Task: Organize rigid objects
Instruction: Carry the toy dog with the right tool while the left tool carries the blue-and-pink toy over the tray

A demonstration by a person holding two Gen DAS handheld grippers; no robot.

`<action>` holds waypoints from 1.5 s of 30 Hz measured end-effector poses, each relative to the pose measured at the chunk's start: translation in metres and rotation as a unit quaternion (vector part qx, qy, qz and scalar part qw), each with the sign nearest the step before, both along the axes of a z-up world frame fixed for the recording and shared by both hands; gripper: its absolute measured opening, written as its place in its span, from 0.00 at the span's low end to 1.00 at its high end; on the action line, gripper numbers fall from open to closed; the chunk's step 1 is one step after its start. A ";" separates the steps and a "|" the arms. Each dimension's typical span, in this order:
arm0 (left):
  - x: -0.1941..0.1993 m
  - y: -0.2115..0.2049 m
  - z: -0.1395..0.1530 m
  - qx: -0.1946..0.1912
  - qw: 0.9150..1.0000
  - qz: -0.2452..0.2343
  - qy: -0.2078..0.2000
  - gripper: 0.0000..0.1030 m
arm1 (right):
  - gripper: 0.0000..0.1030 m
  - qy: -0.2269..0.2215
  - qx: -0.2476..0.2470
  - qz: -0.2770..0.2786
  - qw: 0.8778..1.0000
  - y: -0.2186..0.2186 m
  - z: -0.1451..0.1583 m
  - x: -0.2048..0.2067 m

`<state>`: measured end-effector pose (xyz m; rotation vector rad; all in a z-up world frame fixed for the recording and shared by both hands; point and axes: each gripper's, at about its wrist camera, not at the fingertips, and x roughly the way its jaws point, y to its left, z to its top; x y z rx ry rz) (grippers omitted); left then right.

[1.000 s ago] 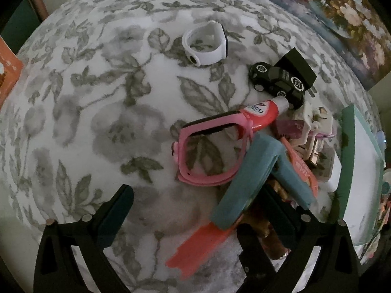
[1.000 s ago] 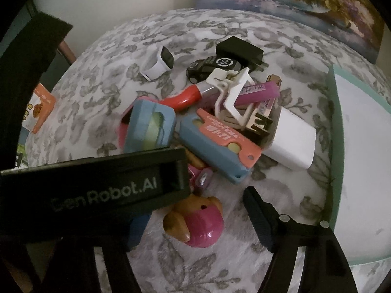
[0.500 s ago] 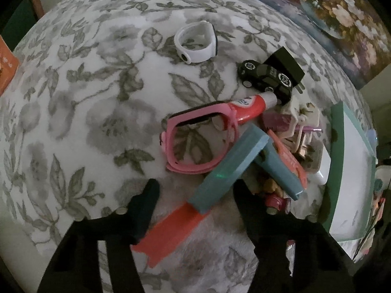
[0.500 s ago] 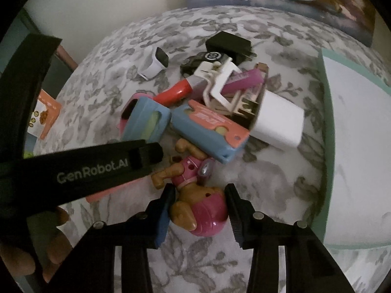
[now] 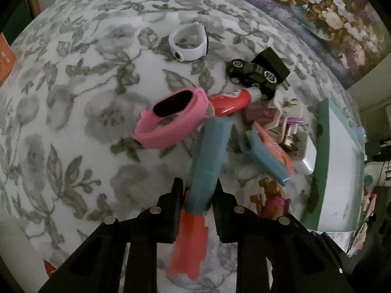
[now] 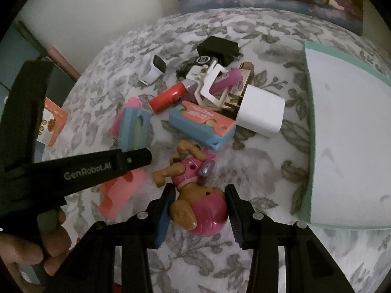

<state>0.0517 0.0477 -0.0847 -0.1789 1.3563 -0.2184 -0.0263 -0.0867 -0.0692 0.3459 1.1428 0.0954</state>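
Note:
My left gripper [image 5: 198,195] is shut on a blue cutter [image 5: 207,151] with a coral blade end, and its tip leans against a pink watch [image 5: 171,119]. The right wrist view shows the same cutter [image 6: 134,127] under the left tool. My right gripper [image 6: 199,210] is shut on the pink head of a brown toy dog [image 6: 195,195], with both pads against it. The dog [image 5: 273,195] also shows at the right of the left wrist view. Both grippers point steeply down at the flowered cloth.
A pile lies beyond: a second blue cutter [image 6: 202,127], a white charger [image 6: 259,114], a red tube [image 6: 171,95], a white clip [image 6: 210,83], a black toy car [image 5: 251,75], a black charger [image 5: 268,61] and a white watch [image 5: 189,41]. A mint-rimmed tray [image 6: 308,122] stands right. A hand [image 6: 31,244] holds the left tool.
The left jaws closed from wide open onto the blue cutter, and the pink watch tipped onto its side. The right jaws closed on the toy dog's head, which now lies free of the pile.

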 end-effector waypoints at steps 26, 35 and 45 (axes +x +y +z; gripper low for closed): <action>-0.025 0.003 0.067 -0.062 0.994 -0.008 -0.087 0.22 | 0.43 -0.077 0.018 -0.099 0.992 -0.056 0.056 -0.016; -0.022 -0.065 0.090 -0.021 0.992 -0.071 -0.101 0.22 | 0.43 -0.064 0.003 -0.184 0.981 -0.116 0.061 -0.021; -0.013 -0.159 0.096 0.009 0.983 -0.150 -0.105 0.22 | 0.43 -0.052 -0.004 -0.271 0.961 -0.191 0.056 -0.038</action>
